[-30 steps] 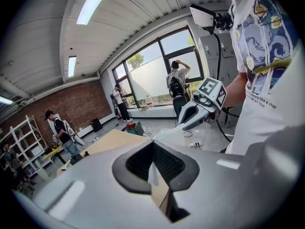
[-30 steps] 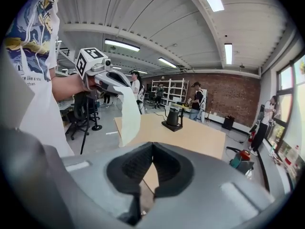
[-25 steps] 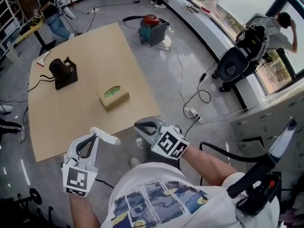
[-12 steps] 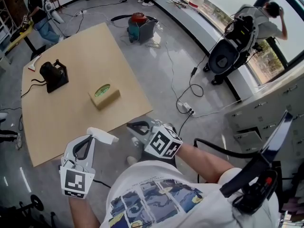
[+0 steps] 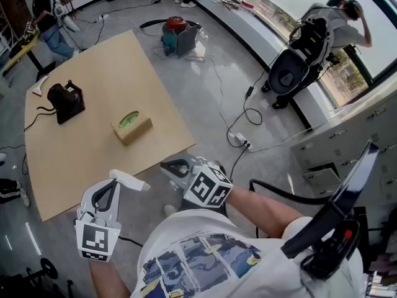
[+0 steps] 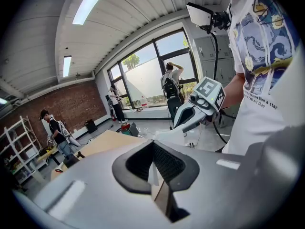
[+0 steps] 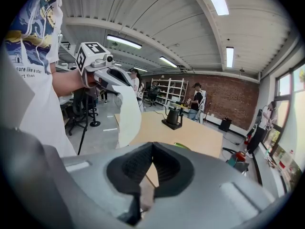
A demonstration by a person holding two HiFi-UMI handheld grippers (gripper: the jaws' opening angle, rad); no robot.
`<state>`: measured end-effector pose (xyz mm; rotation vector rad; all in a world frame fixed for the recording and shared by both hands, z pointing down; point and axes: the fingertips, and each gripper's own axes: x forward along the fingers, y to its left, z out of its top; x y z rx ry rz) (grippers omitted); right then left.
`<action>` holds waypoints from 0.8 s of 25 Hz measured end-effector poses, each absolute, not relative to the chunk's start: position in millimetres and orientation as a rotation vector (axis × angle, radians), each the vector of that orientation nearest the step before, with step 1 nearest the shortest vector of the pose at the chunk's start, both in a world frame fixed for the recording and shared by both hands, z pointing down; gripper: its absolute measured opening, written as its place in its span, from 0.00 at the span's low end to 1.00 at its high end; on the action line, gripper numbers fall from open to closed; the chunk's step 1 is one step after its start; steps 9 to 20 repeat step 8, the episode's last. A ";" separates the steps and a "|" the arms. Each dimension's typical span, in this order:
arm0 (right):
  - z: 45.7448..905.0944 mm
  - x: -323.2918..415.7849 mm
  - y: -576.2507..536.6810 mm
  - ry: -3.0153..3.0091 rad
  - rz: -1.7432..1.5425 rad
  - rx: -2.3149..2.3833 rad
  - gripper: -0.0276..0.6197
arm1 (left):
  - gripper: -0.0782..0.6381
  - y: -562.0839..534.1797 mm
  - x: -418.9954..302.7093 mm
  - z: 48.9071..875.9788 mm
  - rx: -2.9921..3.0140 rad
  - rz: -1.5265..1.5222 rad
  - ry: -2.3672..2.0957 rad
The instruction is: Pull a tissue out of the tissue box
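Note:
The tan tissue box (image 5: 129,126) with a green oval top lies on the wooden table (image 5: 80,160), far ahead of both grippers. My left gripper (image 5: 116,177) is held off the table's near edge, shut on a white tissue (image 5: 131,180). Seen from the right gripper view, that tissue (image 7: 127,113) hangs as a sheet from the left gripper (image 7: 113,76); the box's green top (image 7: 181,146) peeks over the right gripper's own jaws. My right gripper (image 5: 169,167) sits beside the left one, jaws together, with nothing in them.
A black device (image 5: 62,101) with a cable stands on the table's far left. On the floor are a red and teal machine (image 5: 177,33), cables and a power strip (image 5: 239,141). A person with a backpack (image 5: 316,27) stands at the window; another person (image 5: 43,11) stands far left.
The head view has swung, so the table and box sit further up and left in the picture. Both grippers keep their poses; the left still holds the tissue.

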<state>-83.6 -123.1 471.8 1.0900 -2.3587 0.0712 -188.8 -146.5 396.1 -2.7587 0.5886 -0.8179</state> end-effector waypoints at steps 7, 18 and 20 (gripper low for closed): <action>476.3 -80.7 -132.8 -2.355 0.066 1.071 0.05 | 0.12 -154.9 -182.9 396.9 -2.759 -0.829 0.584; 476.6 -80.4 -134.9 -2.355 0.064 1.068 0.05 | 0.12 -156.6 -182.3 396.7 -2.758 -0.831 0.585; 476.6 -80.4 -134.9 -2.355 0.064 1.068 0.05 | 0.12 -156.6 -182.3 396.7 -2.758 -0.831 0.585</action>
